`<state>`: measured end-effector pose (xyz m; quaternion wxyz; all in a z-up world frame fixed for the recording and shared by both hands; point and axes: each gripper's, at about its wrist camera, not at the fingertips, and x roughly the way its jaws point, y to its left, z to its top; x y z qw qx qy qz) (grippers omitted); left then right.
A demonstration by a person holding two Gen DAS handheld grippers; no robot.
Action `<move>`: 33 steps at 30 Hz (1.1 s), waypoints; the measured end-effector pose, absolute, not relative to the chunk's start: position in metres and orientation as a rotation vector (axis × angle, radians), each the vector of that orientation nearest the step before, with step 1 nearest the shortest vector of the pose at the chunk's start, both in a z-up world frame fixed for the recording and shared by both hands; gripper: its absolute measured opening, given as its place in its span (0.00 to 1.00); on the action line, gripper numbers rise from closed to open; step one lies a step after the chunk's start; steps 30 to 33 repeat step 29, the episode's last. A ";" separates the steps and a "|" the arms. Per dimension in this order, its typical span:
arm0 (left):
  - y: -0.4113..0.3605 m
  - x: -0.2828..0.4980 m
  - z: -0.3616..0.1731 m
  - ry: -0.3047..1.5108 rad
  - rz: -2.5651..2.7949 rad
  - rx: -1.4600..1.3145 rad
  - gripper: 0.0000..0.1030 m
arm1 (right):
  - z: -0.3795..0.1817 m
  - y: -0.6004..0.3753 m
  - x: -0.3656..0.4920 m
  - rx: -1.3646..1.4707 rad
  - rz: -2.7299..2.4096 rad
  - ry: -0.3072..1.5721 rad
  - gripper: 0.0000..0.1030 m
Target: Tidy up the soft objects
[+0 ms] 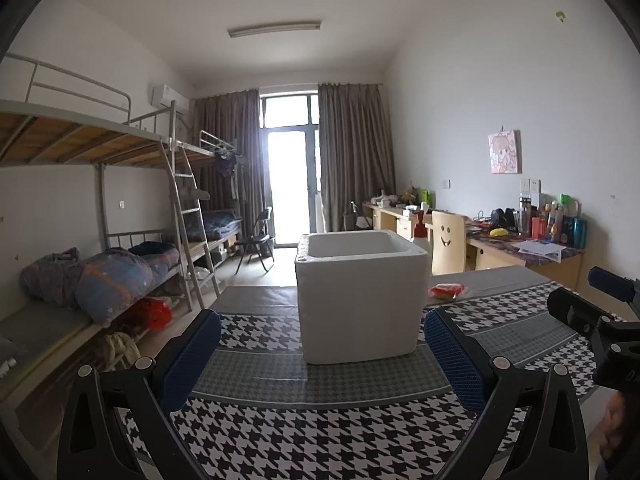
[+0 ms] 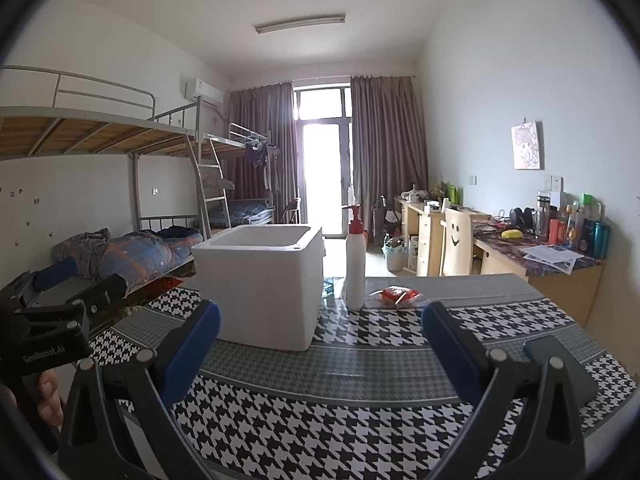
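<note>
1. Left wrist view: a dorm room is filling the background, with bunk beds (image 1: 100,184) running along the left of the frame, curtains (image 1: 352,152) flanking a bright glass door at centre, and a cluttered desk (image 1: 532,248) sitting at the right.
2. A table under a houndstooth cloth (image 1: 320,432) is taking up the lower half of the frame.
3. A white foam box (image 1: 360,296) is standing open-topped on the cloth at centre.
4. A red packet (image 1: 447,291) is lying on the cloth just right of the box, apart from it.
5. The left gripper (image 1: 322,344) is hovering above the cloth in the lower frame, its blue pads (image 1: 188,356) spread wide and holding nothing.
6. The right gripper (image 1: 592,312) is showing at the right edge; its state cannot be told from here.
7. Right wrist view: the same room is sitting behind, with the beds at left and the desk at right.
8. The box (image 2: 260,284) is standing left of centre, and a white pump bottle (image 2: 355,264) with a red top is standing just right of it.
9. The packet (image 2: 396,295) is lying right of the bottle, near it.
10. A dark phone (image 2: 560,368) is lying on the cloth at lower right.
11. The right gripper (image 2: 320,344) is hovering with its fingers spread wide and empty.
12. The left gripper (image 2: 64,304) is showing at the left edge, with a person's fingers (image 2: 50,400) wrapping its handle.
</note>
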<state>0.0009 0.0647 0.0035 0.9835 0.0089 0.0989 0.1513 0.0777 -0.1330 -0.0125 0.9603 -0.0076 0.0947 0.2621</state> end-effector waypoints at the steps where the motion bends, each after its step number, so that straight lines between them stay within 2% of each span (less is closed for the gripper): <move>1: 0.064 0.000 0.003 0.201 0.300 0.017 0.99 | -0.013 -0.134 0.077 -0.015 0.531 0.193 0.99; 33: 0.063 -0.013 -0.005 0.207 0.297 0.019 0.99 | -0.020 -0.133 0.068 -0.027 0.531 0.211 0.99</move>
